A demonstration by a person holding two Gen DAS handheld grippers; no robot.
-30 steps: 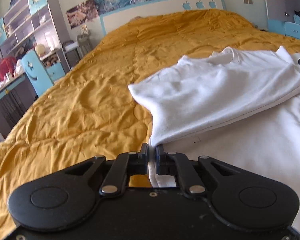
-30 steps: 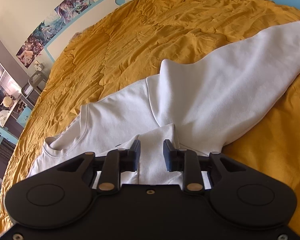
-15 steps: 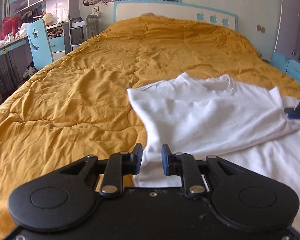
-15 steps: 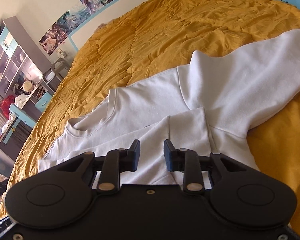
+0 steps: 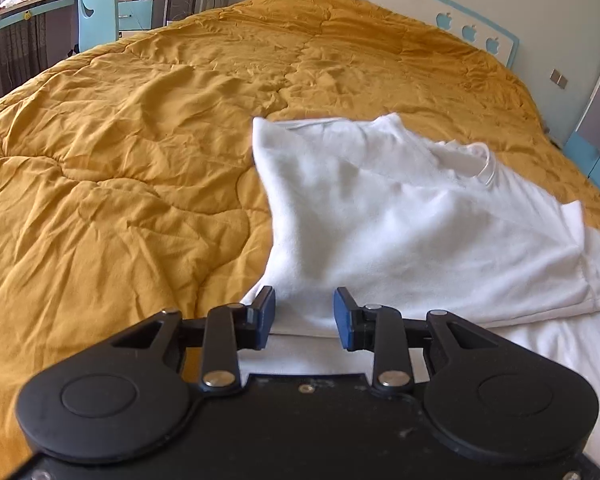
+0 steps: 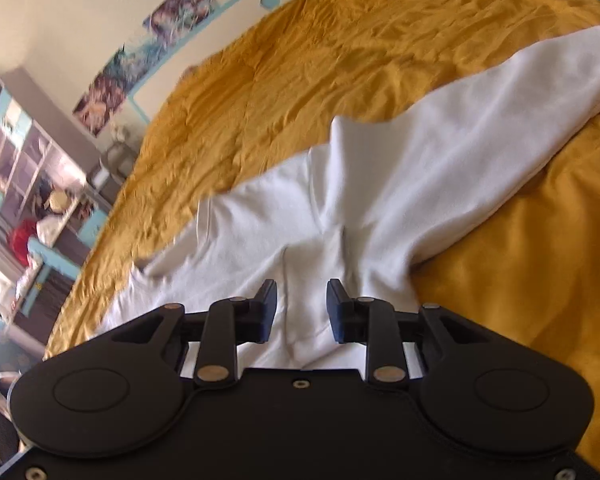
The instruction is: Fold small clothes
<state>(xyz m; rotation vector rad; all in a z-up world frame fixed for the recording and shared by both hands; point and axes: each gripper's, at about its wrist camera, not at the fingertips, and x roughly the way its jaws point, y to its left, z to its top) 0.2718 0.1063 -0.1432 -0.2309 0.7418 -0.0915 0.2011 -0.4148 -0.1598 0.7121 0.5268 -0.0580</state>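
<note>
A white long-sleeved top point(image 5: 400, 220) lies on the mustard quilt point(image 5: 120, 160), its left side folded over the body with the neckline at the far right. My left gripper point(image 5: 304, 316) is open and empty, just above the folded edge. In the right wrist view the top point(image 6: 340, 220) spreads ahead, one sleeve point(image 6: 480, 132) stretching to the upper right. My right gripper point(image 6: 302, 312) is open and empty above the white cloth.
The quilt point(image 6: 300, 60) covers a wide bed with a white and blue headboard point(image 5: 460, 20). A blue chair point(image 5: 96, 4), desk and shelves stand to the left of the bed. Blue drawers point(image 5: 596, 160) stand at the right.
My left gripper let go of the top's edge and opened wider, leaving the side folded over the body. My right gripper stayed open and shifted over the cloth.
</note>
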